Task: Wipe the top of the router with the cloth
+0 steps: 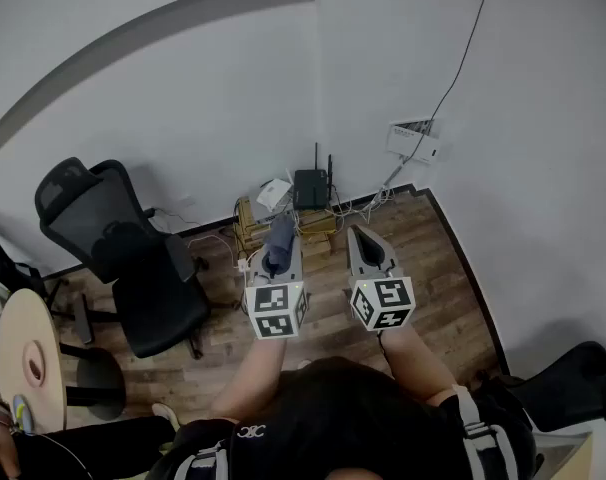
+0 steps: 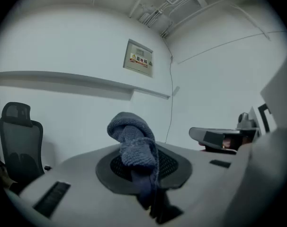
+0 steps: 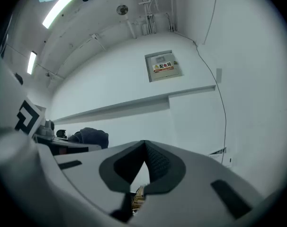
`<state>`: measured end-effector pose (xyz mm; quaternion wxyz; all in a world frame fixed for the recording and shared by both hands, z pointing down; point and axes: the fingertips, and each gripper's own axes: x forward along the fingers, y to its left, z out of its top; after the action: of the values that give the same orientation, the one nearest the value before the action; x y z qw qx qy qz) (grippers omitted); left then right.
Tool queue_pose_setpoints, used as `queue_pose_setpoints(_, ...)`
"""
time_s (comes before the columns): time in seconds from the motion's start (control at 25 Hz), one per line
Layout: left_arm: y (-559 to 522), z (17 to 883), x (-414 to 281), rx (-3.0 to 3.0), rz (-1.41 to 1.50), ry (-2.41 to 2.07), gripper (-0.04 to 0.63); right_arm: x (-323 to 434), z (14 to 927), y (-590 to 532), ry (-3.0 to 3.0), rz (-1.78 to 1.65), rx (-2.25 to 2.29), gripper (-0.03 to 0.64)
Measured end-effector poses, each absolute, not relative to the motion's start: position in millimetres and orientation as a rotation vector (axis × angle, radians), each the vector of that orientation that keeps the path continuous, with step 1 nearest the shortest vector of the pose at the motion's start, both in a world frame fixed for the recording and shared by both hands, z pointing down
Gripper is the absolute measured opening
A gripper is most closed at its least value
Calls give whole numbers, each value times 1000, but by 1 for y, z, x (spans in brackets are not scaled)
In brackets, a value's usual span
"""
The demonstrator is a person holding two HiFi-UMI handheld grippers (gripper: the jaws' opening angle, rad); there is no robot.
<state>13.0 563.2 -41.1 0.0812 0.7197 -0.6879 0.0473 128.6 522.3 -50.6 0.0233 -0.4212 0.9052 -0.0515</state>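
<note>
The black router [image 1: 310,188], with two upright antennas, stands on a low wooden stand [image 1: 318,222] against the far wall. My left gripper [image 1: 284,240] hovers short of it, shut on a blue-grey knitted cloth [image 1: 279,236]. In the left gripper view the cloth [image 2: 135,144] bulges up out of the jaws of the left gripper [image 2: 144,167] and hangs down between them. My right gripper [image 1: 357,232] is level with the left one, a little to its right. In the right gripper view the right gripper [image 3: 144,148] has its jaw tips together with nothing held.
A black office chair [image 1: 123,258] stands on the wooden floor to the left. A round table edge [image 1: 28,358] shows at the far left. A white wall box [image 1: 413,140] with a cable hangs right of the router. Cables and white items [image 1: 273,194] lie beside the stand.
</note>
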Motion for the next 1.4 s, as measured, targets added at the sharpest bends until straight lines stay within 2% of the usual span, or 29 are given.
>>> queue_pose_setpoints(0.44,569,-34,9,2172,142,-2014,52,118,-46,533,2803,-155,-1341,-2)
queue_pose_setpoints(1.0,574,-7,-43,2157,137,-1981,52,69,-21,539,2806,-162,-1414,0)
queue_pose_setpoints(1.4,543,0,-65,2159,156,-1987,52,53,-16,505,2808,-174,-1413,0)
